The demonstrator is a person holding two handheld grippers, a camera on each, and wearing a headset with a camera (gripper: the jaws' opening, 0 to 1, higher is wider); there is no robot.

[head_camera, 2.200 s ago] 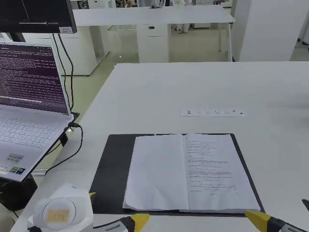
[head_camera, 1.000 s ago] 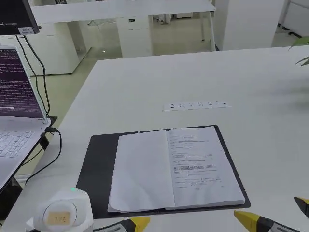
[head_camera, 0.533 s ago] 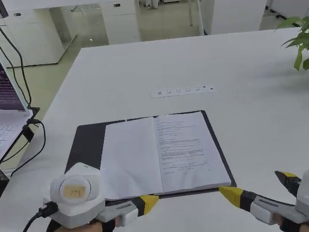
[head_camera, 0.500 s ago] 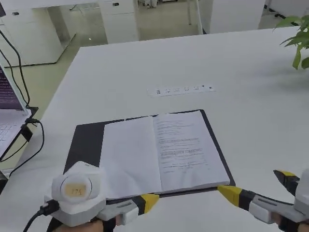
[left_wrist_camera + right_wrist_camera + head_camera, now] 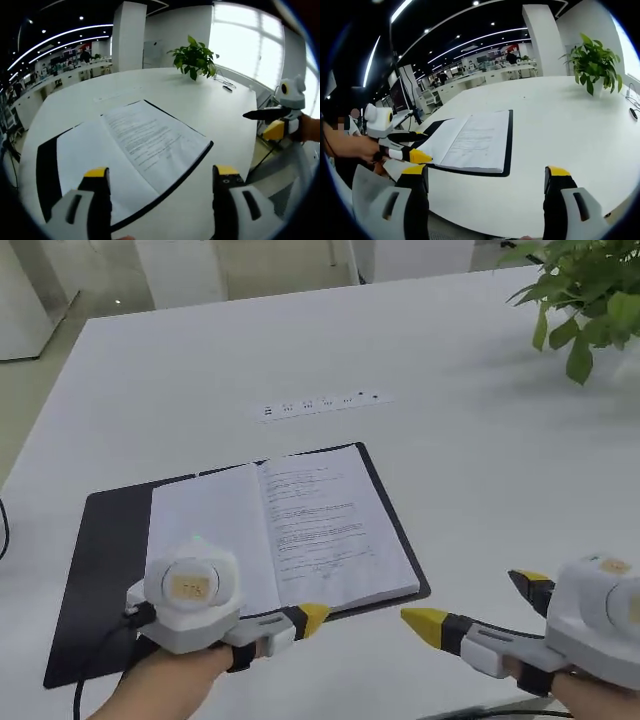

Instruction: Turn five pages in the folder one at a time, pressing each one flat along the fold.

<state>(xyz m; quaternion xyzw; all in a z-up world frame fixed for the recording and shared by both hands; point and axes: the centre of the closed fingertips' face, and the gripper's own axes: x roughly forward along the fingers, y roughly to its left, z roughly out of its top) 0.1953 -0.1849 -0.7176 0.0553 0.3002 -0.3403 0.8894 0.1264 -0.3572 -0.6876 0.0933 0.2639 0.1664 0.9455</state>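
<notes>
Left gripper and right gripper held low and level at the near edge of the desk, jaws wide open and empty, flanking the near edge of the open folder.

White workbench; plant at far edge; bright window; ceiling light strips; white pillar.

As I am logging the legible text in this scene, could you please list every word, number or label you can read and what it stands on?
Nothing here can be quoted with confidence.
Printed right-hand page of the open folder: lines of print, too small to read.
Left-hand page: no print visible.
Power strip: small marks by the sockets, too blurred to read.
</notes>
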